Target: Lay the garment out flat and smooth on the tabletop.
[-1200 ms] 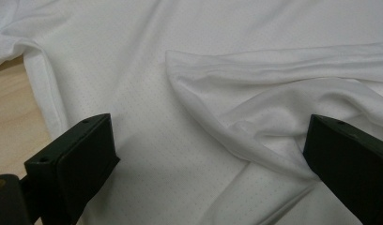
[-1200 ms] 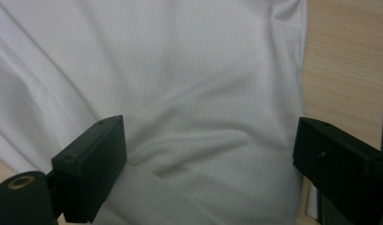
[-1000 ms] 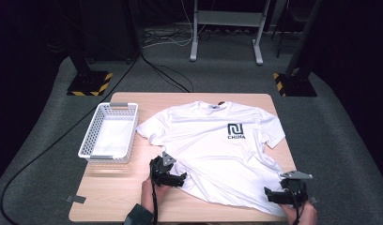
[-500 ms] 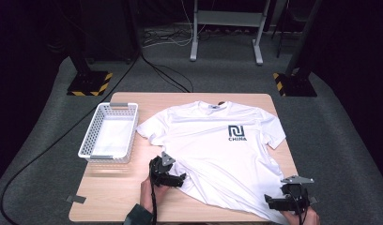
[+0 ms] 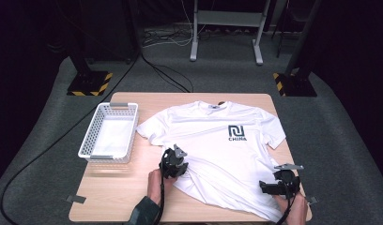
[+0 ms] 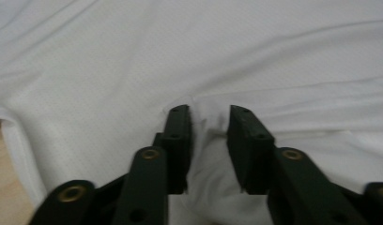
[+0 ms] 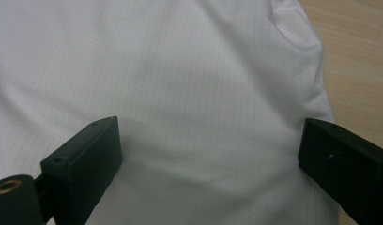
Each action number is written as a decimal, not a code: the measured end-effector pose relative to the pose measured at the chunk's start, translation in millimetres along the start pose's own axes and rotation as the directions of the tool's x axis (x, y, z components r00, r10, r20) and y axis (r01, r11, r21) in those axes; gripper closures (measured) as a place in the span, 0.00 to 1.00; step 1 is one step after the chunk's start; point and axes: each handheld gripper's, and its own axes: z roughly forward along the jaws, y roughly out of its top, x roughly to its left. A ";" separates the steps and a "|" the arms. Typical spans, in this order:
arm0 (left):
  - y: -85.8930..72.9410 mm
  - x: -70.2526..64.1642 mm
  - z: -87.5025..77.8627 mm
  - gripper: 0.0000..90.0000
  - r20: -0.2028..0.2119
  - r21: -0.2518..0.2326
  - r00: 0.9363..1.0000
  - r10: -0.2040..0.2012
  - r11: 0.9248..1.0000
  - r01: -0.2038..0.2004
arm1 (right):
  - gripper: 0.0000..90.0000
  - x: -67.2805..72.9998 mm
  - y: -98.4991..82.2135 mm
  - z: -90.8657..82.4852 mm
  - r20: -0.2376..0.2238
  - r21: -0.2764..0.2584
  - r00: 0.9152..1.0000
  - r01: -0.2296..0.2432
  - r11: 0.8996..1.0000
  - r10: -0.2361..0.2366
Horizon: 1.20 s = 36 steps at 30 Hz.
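A white T-shirt (image 5: 220, 145) with a dark "CHINA" logo is spread flat, front up, on the wooden table (image 5: 110, 201); collar at the far edge, hem toward the person. No fold is seen in it yet. A white mesh basket (image 5: 110, 133) stands empty just beside the shirt's sleeve on the left side of the high view, apart from the cloth.

Left gripper (image 5: 173, 164): placed at the shirt's near left edge. In the left gripper view its jaws have just been closing, and a raised pinch of white fabric (image 6: 208, 140) is caught between them; the pads press on the cloth, which puckers around them. Grip judged as made.

Right gripper (image 5: 279, 185): set over the hem's near right corner. In the right gripper view the jaws stand wide apart with the flat T-shirt (image 7: 189, 93) lying beneath and between them, not pinched. The shirt's side edge and bare table wood are seen to the right of the far jaw.

Progress, judged: work on the shirt is at its start. One of two grasps is taken. Left to be done: closing the right jaws on the hem, then lifting or folding the garment; whether the basket is its destination cannot be told.
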 end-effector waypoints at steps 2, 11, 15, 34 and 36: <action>-7.7 -2.4 -7.0 0.90 0.035 -0.024 0.999 0.011 1.000 -0.010 | 0.06 -1.1 -0.5 -0.2 0.005 0.000 1.000 -0.006 1.000 0.006; -63.1 2.4 -58.0 0.95 0.271 0.019 0.961 -0.053 0.999 0.049 | 0.06 -2.8 -2.7 -0.7 0.015 -0.012 1.000 -0.022 1.000 0.022; -76.2 13.9 -77.8 0.72 0.427 0.088 0.897 -0.116 0.992 0.087 | 0.05 -3.6 -3.7 -1.0 0.021 -0.016 0.999 -0.028 0.999 0.029; -41.4 -33.7 -44.7 0.05 0.086 0.120 0.993 0.086 0.988 -0.096 | 0.04 7.0 -19.9 -13.4 0.049 -0.041 0.998 0.046 0.998 -0.044; -53.6 -36.1 -55.1 0.05 0.116 0.121 0.988 0.105 0.985 -0.119 | 0.04 7.6 -26.8 -18.8 0.057 -0.039 0.997 0.055 0.998 -0.052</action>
